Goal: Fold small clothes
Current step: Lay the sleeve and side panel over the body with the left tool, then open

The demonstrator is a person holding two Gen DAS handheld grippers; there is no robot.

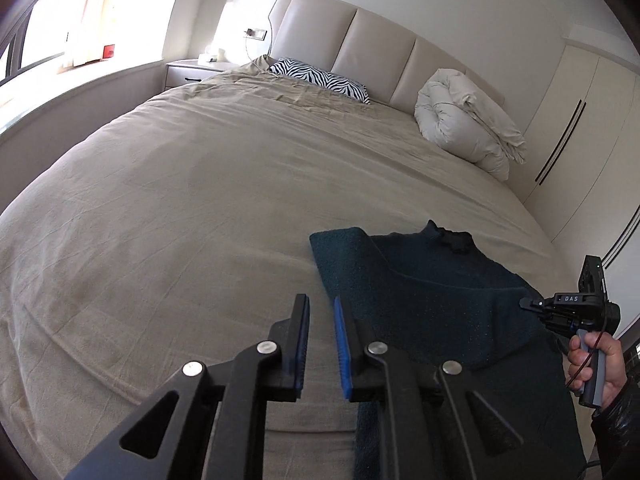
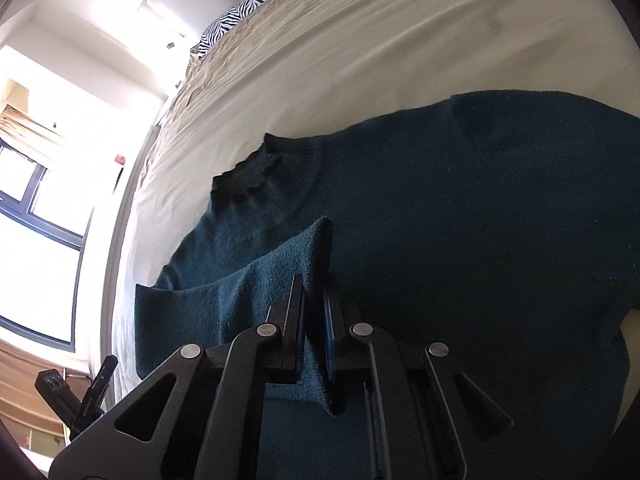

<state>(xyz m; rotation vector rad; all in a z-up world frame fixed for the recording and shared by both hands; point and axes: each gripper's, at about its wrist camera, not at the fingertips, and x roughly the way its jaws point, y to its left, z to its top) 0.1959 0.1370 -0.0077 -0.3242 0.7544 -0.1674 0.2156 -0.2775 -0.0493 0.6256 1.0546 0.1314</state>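
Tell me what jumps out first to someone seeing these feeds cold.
The dark teal sweater spread on the beige bed, with a fold of it pinched in the right gripper. Then the left gripper beside the sweater's edge, holding nothing, and the zebra-print pillow by the headboard.

A wide bed [image 1: 200, 184] under a creased beige cover fills the room, with a zebra-striped pillow [image 1: 320, 79] and a rolled cream duvet [image 1: 468, 124] against its padded headboard [image 1: 360, 36], a nightstand [image 1: 192, 72] near the bright window [image 1: 52, 24], and white wardrobe doors [image 1: 576, 128] opposite.
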